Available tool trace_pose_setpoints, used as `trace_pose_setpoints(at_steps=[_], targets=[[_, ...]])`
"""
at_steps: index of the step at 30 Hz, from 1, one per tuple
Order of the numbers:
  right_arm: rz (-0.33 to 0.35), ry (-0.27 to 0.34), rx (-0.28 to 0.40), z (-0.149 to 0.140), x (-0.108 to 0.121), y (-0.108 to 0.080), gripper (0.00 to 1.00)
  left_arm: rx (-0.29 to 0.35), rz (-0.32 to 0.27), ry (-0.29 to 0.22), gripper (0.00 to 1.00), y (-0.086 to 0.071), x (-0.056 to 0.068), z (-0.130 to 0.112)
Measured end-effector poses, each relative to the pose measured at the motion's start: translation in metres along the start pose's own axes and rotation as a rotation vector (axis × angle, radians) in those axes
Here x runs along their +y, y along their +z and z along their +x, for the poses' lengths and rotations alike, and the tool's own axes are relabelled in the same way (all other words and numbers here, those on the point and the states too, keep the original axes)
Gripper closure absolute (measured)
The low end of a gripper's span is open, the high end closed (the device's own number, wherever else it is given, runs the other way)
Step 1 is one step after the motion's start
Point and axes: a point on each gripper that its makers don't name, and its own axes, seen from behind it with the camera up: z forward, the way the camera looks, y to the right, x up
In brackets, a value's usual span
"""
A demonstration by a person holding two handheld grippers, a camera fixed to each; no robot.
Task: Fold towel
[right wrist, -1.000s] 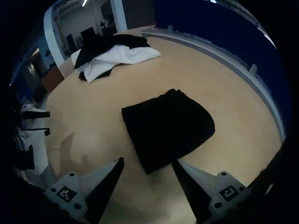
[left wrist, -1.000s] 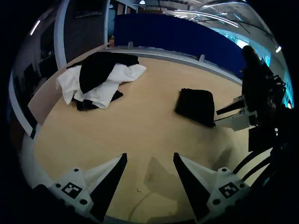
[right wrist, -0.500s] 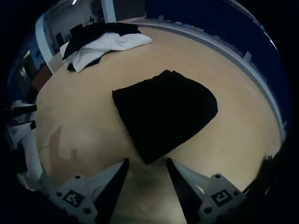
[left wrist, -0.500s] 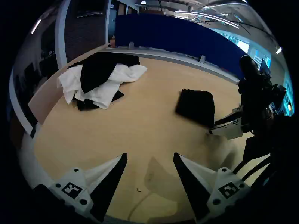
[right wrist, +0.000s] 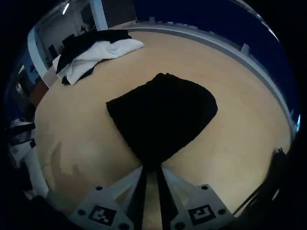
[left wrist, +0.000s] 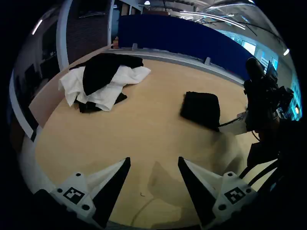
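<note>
Black folded towel (right wrist: 163, 115), one; cloth pile (left wrist: 101, 82), one.

You're working at a light wooden counter (left wrist: 153, 115) with a pale grey rim (left wrist: 180, 59). A blue partition (left wrist: 180, 38) stands behind it, strip lights (left wrist: 215, 15) overhead, bright windows (left wrist: 249, 45) beyond.

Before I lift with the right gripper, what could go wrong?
1. The right gripper pinches just the near corner tip of the black towel; it may slip out, or catch one layer and undo the fold.
2. The left gripper hangs open, apart from the towel, so a one-sided lift would probably let the cloth sag and bunch.
</note>
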Motion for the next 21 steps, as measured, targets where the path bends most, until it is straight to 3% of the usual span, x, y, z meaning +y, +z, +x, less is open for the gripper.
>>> trace_pose_setpoints(at_steps=[12, 21], targets=[[0.005, 0.016, 0.029, 0.01, 0.002, -0.007, 0.93, 0.0, -0.005, 0.006, 0.08, 0.0, 0.002, 0.001], [0.021, -0.013, 0.135, 0.063, 0.005, -0.045, 0.93, 0.005, -0.021, -0.001, 0.08, 0.003, 0.007, 0.008]])
